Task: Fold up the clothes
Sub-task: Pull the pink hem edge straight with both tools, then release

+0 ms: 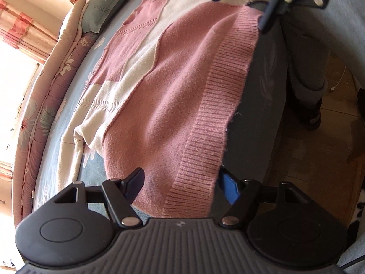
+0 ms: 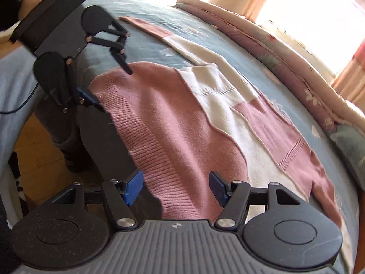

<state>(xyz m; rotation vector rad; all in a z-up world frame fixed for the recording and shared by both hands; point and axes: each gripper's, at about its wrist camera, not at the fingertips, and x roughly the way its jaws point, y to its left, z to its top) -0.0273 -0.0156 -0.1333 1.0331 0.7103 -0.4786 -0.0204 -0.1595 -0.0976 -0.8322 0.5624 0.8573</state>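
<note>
The left claw stands wide open astride the ribbed hem corner of the sweater; neither pad seems to pinch the knit, though the hem hides the contact. The sweater lies spread flat on the bed, its hem hanging just over the near edge. The right claw is likewise wide open around the other hem corner, holding nothing.

The risks, as I judge them: a shallow bite could take one layer only, so front and back part in lifting; uneven closing would skew the fold; and the overhanging hem could slide off the bed's edge.
</note>
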